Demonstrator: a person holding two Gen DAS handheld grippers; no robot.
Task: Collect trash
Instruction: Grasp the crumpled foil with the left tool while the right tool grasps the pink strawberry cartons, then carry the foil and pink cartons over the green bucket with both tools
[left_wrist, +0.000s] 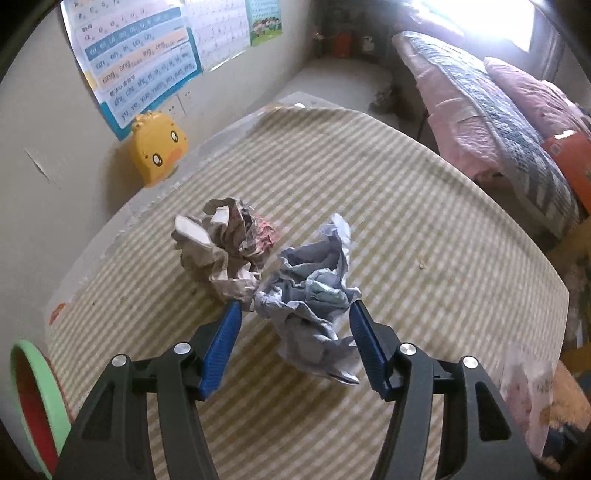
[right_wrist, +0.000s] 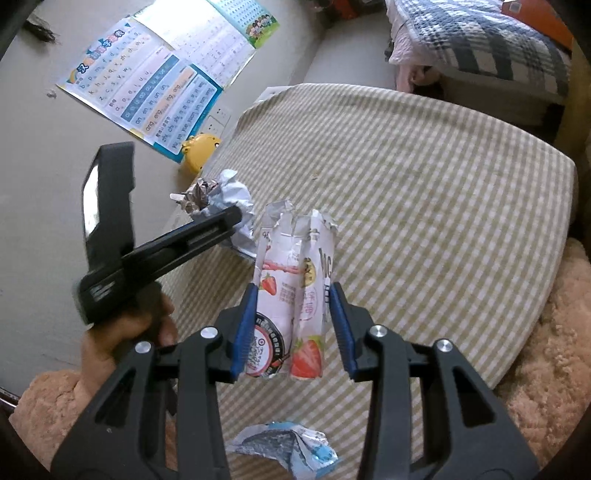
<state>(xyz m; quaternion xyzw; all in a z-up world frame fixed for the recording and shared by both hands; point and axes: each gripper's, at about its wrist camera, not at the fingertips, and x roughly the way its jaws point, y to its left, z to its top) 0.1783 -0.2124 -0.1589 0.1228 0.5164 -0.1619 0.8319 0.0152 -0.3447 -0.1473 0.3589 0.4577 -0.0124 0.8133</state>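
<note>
Left gripper (left_wrist: 295, 308): pinching pale crumpled paper (left_wrist: 314, 291), frame centre; light, springy, squeeze its bulk.
Right gripper (right_wrist: 291, 291): clamping torn strawberry carton (right_wrist: 291, 288); flimsy, grip mid-body.

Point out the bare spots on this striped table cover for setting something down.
Free: the wide stretch of striped cover right of the strawberry carton, toward the bed. Crowded: the wall side, around both crumpled paper balls and the duck toy.

A beige wall (left_wrist: 44, 122) on the left carries bright letter charts (left_wrist: 140, 62) and a white socket (left_wrist: 181, 105). A table under a striped cloth (left_wrist: 369, 206) fills the middle. Far right, a bed (left_wrist: 491, 122) holds pink and plaid covers below a glaring window (left_wrist: 487, 18)
</note>
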